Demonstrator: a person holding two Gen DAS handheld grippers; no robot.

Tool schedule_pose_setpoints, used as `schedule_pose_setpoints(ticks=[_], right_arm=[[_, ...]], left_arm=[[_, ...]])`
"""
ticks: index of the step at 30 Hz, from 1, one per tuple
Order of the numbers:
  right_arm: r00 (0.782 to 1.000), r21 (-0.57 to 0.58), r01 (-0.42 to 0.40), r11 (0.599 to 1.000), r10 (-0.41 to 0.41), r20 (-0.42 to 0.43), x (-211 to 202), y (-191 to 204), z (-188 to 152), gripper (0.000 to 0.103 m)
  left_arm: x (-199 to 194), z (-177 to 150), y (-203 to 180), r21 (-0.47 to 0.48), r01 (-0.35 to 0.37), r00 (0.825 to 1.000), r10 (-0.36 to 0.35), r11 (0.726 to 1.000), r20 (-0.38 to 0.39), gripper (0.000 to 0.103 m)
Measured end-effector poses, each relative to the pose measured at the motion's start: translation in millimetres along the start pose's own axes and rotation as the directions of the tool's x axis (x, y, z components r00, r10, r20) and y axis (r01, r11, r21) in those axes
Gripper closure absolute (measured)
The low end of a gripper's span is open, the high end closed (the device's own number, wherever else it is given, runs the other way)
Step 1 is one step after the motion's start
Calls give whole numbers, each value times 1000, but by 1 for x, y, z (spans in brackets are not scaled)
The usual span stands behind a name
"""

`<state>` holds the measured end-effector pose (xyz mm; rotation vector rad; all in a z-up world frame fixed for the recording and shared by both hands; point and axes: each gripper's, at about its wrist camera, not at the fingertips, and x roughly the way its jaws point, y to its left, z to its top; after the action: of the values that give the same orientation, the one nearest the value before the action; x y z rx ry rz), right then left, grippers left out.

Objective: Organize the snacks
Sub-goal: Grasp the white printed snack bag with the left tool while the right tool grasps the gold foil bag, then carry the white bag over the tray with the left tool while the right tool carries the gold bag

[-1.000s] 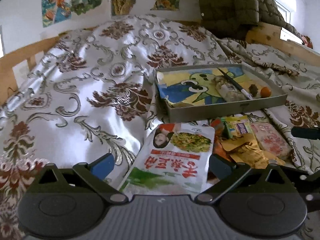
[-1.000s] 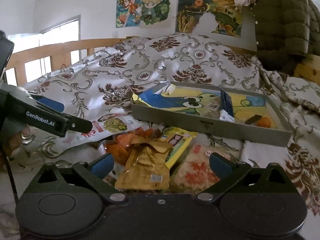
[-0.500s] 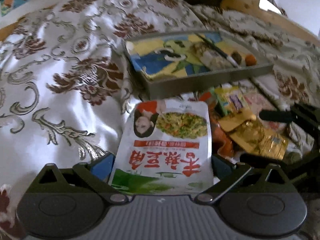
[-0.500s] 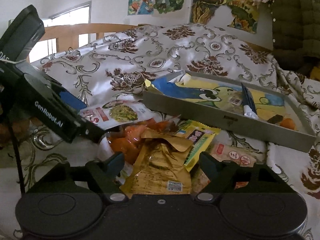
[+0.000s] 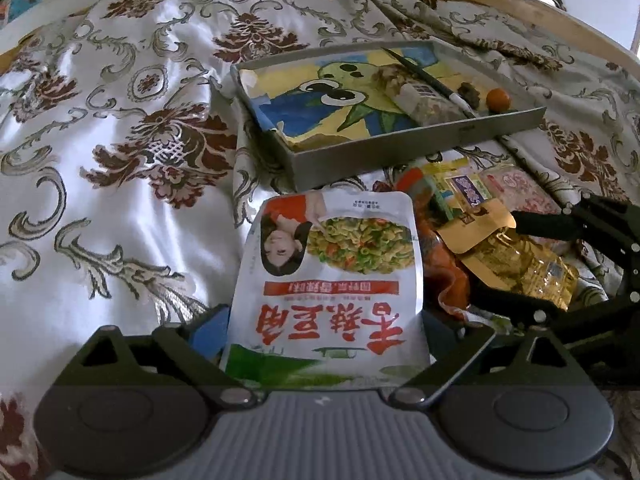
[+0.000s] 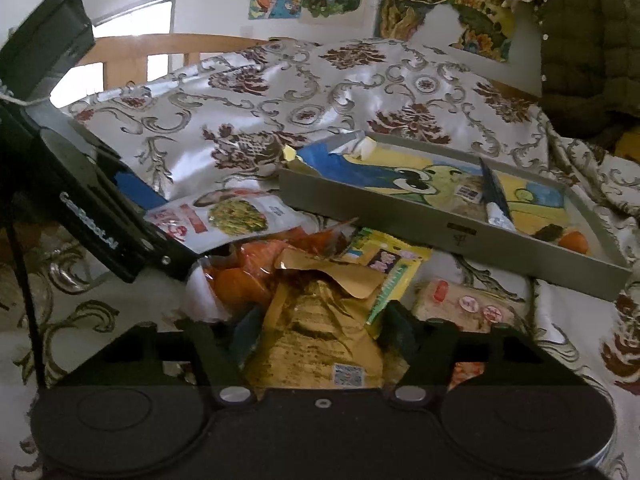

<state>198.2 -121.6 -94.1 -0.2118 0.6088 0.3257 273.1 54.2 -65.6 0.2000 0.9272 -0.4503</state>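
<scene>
While the right gripper (image 6: pixel 320 332) has just been closing around the gold pouch (image 6: pixel 320 320), the left gripper (image 5: pixel 320 328), jaws apart, straddles the white pouch (image 5: pixel 332 276); a shallow pinch could drag neighbouring packets along.

Daylight enters from the bright window (image 6: pixel 132 36) at upper left of the right wrist view and blows out to white. The glossy cream-and-brown patterned satin bedspread (image 5: pixel 120 168) carries broad glare patches. Both fisheye views bend straight edges and darken to black at the corners. Foreground housings sit in shadow; overall sharpness is moderate, slightly soft.
</scene>
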Motion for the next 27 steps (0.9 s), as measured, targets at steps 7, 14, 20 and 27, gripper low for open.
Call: schedule_pose_setpoints(ticks=[7, 14, 20, 27], right_arm=[[999, -16, 33, 999, -33, -19, -2, 5, -3, 44], [997, 15, 36, 999, -35, -74, -4, 5, -2, 46], [996, 73, 3, 997, 3, -86, -7, -2, -2, 48], [996, 116, -34, 993, 43, -75, -23, -5, -5, 52]], left_arm=[[-10, -5, -6, -44, -5, 1000, 4, 999, -19, 6], [-23, -14, -18, -120, -35, 999, 33, 992, -15, 12], [-27, -18, -21, -136, -38, 999, 37, 990, -15, 14], [-41, -28, -27, -170, -19, 1000, 17, 985, -10, 15]])
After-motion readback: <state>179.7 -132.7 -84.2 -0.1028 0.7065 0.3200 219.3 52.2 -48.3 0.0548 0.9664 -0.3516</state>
